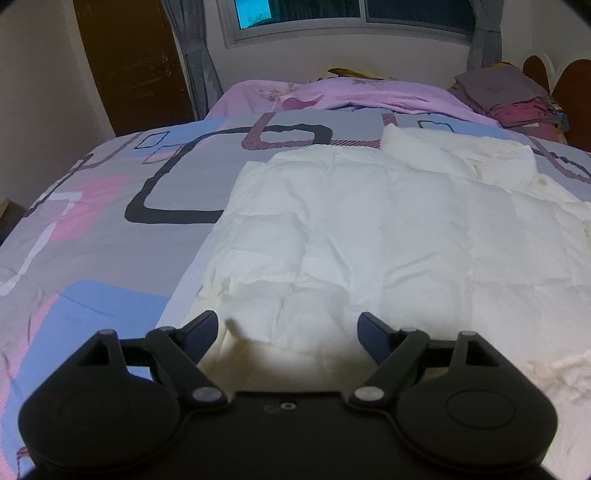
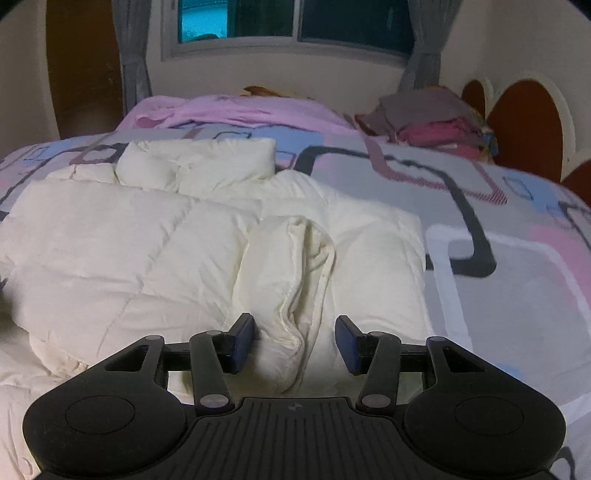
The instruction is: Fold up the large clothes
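My left claw (image 1: 287, 334) stands wide, nothing between its pads, hanging just above the near edge of the jacket (image 1: 369, 229). My right claw (image 2: 294, 343) is about half open; a raised fold (image 2: 291, 280) of the jacket runs up between the pads from 6 toward 12 o'clock, nearer the left pad (image 2: 242, 343) and apart from the right one, and I cannot tell whether the left pad touches it, so I do not read it as gripped.

The jacket is a white quilted one, spread flat on the bedspread (image 1: 110, 221). From the left wrist it fills the frame from centre to 3 o'clock, with a puffy sleeve (image 1: 458, 158) folded across its far end at 1 o'clock. From the right wrist the jacket lies from 9 o'clock to centre, the sleeve at 11 o'clock.

The bedspread is grey with pink, blue and black outlined squares. Beyond it lies a pink quilt (image 2: 236, 110) at 12 o'clock, and a pile of folded clothes (image 2: 424, 114) at 1 o'clock, near the headboard (image 2: 524, 125). A window (image 2: 288, 26) with grey curtains sits on the far wall.
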`<move>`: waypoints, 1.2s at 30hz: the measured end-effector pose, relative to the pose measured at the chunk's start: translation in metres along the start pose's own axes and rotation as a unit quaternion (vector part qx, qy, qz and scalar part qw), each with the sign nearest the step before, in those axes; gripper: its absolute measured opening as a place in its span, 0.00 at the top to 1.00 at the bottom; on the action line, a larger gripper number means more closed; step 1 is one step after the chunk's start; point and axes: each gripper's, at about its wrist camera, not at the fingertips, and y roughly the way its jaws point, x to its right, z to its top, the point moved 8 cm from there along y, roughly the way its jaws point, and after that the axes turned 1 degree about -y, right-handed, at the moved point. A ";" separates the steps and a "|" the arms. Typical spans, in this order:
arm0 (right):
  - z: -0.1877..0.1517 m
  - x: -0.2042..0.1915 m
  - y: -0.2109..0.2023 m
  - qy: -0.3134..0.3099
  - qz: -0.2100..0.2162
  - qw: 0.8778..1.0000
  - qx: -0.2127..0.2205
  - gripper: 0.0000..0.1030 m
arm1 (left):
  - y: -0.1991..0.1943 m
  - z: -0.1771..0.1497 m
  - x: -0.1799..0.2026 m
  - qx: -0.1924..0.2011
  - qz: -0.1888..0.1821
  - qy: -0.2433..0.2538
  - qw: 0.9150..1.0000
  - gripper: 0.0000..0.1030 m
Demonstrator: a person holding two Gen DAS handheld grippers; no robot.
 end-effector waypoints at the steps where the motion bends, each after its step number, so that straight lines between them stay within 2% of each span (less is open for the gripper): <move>1: 0.001 0.000 -0.004 0.007 0.000 1.000 0.001 0.53 | -0.004 -0.001 -0.001 0.000 0.000 0.000 1.000 0.21; 6: 0.004 0.001 -0.037 0.043 0.024 0.998 0.027 0.53 | -0.026 -0.005 -0.010 0.006 -0.009 -0.012 1.000 0.19; 10: -0.005 -0.001 -0.059 0.064 0.036 0.997 0.023 0.53 | -0.042 -0.007 -0.014 0.014 -0.026 -0.022 0.999 0.18; 20: -0.047 -0.032 -0.119 0.065 0.023 0.997 0.021 0.52 | -0.074 -0.035 -0.025 0.020 -0.079 -0.008 0.997 0.13; 21: -0.053 -0.036 -0.127 0.065 0.021 0.997 0.022 0.45 | -0.079 -0.040 -0.028 0.019 -0.082 -0.005 0.996 0.13; 22: -0.057 -0.038 -0.134 0.066 0.018 0.997 0.024 0.24 | -0.083 -0.046 -0.032 0.019 -0.086 -0.002 0.996 0.12; 23: -0.061 -0.040 -0.143 0.066 0.013 0.997 0.032 0.16 | -0.086 -0.052 -0.036 0.019 -0.092 0.002 0.996 0.11; 24: -0.066 -0.043 -0.151 0.061 0.009 0.997 0.039 0.13 | -0.090 -0.059 -0.041 0.019 -0.095 0.007 0.995 0.11; 27: -0.083 -0.051 -0.171 0.037 -0.006 0.998 0.042 0.13 | -0.097 -0.078 -0.057 0.012 -0.098 0.010 0.995 0.09; 36: -0.137 -0.045 -0.205 0.044 -0.035 0.998 0.020 0.13 | -0.110 -0.122 -0.113 -0.007 -0.098 -0.012 0.995 0.09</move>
